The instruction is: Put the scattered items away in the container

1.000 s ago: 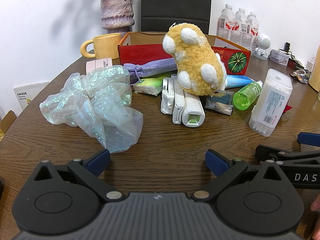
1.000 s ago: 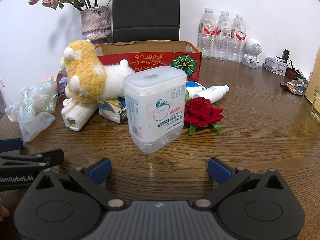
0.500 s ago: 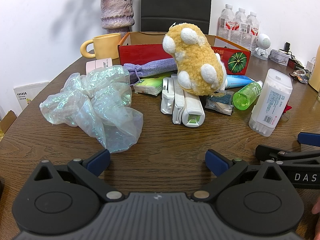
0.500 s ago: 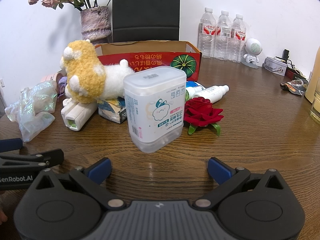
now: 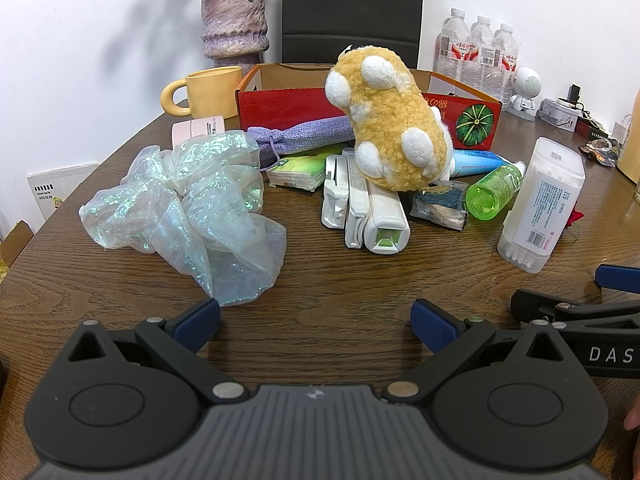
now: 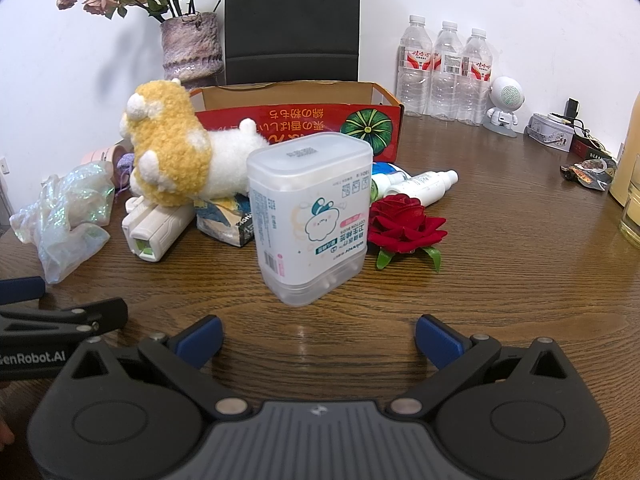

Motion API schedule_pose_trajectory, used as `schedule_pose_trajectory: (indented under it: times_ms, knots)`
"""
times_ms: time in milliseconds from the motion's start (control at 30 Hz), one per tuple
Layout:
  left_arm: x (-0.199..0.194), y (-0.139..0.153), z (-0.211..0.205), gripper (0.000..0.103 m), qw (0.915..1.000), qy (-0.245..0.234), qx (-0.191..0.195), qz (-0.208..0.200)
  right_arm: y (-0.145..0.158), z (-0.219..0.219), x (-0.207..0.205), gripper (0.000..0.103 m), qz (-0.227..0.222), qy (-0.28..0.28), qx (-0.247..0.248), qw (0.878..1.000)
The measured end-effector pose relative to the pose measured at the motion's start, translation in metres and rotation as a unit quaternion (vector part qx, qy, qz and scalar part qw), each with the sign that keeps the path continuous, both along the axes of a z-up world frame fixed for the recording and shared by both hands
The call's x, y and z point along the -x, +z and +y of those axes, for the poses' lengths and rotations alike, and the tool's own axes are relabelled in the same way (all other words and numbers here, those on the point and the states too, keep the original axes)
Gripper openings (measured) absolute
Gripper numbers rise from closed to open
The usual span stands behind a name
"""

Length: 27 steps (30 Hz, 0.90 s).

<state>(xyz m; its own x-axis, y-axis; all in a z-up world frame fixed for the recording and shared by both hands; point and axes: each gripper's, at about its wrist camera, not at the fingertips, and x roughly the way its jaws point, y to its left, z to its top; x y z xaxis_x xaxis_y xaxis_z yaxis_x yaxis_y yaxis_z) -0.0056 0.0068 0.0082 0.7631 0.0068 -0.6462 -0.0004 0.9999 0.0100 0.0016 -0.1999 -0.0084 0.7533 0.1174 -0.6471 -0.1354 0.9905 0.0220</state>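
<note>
Both pairs of fingers stand wide apart and hold nothing. We see the left gripper (image 5: pixel 315 314) low over the wooden bench (image 5: pixel 344 280), its blue left fingertip just beside the edge of a crumpled iridescent film bag (image 5: pixel 184 208). The right gripper (image 6: pixel 318 332) hovers just short of an upright translucent cotton-swab box (image 6: pixel 310 216), which stands directly ahead of the gap between its fingers without touching them.

Beyond the film bag lie a group of white clips (image 5: pixel 362 208), with a yellow-and-white plush toy (image 5: pixel 390 126) resting across them. Around these we note a green tissue pack (image 5: pixel 298 170), a purple fabric pouch (image 5: pixel 300 138), a small dark packet (image 5: pixel 440 208), a green bottle (image 5: pixel 494 190) and a blue-and-white tube (image 5: pixel 476 162). A red artificial rose (image 6: pixel 404 224) lies just right of the swab box, with a white spray bottle (image 6: pixel 424 186) behind it.

The container, a red cardboard box (image 6: pixel 312 124) with a pumpkin print, sits open at the far side of the clutter; its interior is mostly hidden, so we cannot tell what it holds. A yellow mug (image 5: pixel 208 92), a vase (image 5: pixel 234 20) and three water bottles (image 6: pixel 444 72) stand farther back.
</note>
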Motion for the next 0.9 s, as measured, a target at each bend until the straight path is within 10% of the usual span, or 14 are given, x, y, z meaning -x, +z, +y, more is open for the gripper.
schedule_pose_trajectory:
  times_ms: [900]
  knots:
    - [0.001,0.0028,0.001,0.103,1.0,0.0,0.0,0.0,0.0001,-0.0003,0.0003,0.103,0.0,0.0,0.0,1.0]
